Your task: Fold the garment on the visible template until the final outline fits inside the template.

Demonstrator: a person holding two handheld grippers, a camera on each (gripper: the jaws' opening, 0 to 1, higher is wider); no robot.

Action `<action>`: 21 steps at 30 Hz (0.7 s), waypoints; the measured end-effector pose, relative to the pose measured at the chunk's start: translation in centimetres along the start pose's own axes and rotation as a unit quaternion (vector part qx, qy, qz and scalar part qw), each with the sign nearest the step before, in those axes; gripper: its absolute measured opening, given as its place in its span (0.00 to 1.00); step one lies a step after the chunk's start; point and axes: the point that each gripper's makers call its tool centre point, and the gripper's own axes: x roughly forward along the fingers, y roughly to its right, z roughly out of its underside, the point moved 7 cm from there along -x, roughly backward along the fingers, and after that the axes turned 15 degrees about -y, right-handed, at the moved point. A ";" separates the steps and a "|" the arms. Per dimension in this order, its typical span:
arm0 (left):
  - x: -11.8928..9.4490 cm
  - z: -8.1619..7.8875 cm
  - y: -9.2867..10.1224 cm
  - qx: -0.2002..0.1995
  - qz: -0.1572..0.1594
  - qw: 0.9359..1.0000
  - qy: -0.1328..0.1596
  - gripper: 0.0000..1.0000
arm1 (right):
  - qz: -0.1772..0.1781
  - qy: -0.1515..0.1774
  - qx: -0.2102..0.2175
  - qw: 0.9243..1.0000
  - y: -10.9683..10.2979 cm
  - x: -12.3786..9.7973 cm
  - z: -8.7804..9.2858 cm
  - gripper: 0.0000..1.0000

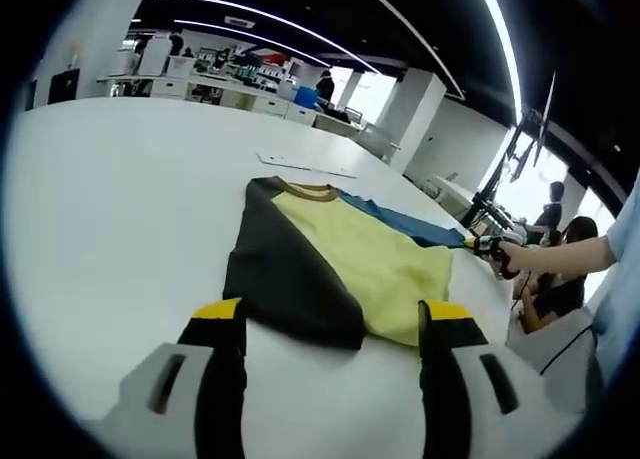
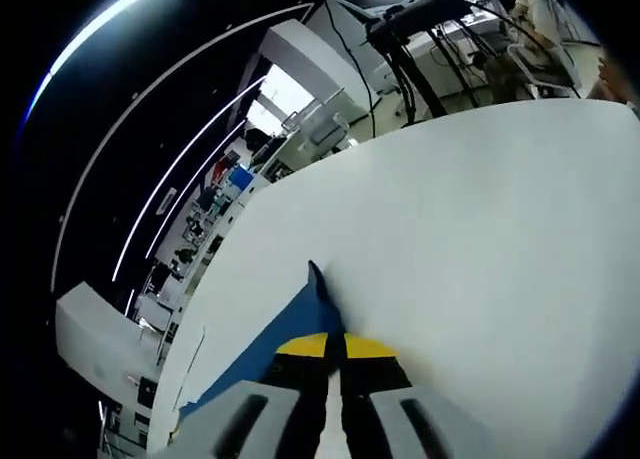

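Shirt point(image 1: 330, 269) flat on the white table point(image 1: 120, 219), soft and floppy, best grabbed at hems or sleeve ends: right gripper point(image 2: 335, 347) pinched closed on the blue sleeve point(image 2: 285, 339), left gripper point(image 1: 330, 324) wide open, holding nothing.

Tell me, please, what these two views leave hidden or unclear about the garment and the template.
- Left gripper view: the garment has its near hem partly behind the open left gripper.
- Left gripper view: the pale outline beyond the collar is too faint to identify.
- Right gripper view: the right gripper, shut on the blue sleeve, hides the pinched part.
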 end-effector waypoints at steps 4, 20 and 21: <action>-0.1 -0.2 -0.2 0.001 -0.006 1.000 0.013 0.67 | -0.003 -0.002 0.000 1.000 0.2 0.0 -0.1 0.00; -0.3 -1.1 -0.1 0.027 -0.005 0.999 0.035 0.51 | -0.005 -0.006 -0.042 0.999 -0.5 -0.8 -0.2 0.03; -0.3 -1.2 -0.1 0.028 -0.004 0.999 0.035 0.52 | 0.000 -0.005 -0.050 0.999 -0.5 -1.0 -0.3 0.04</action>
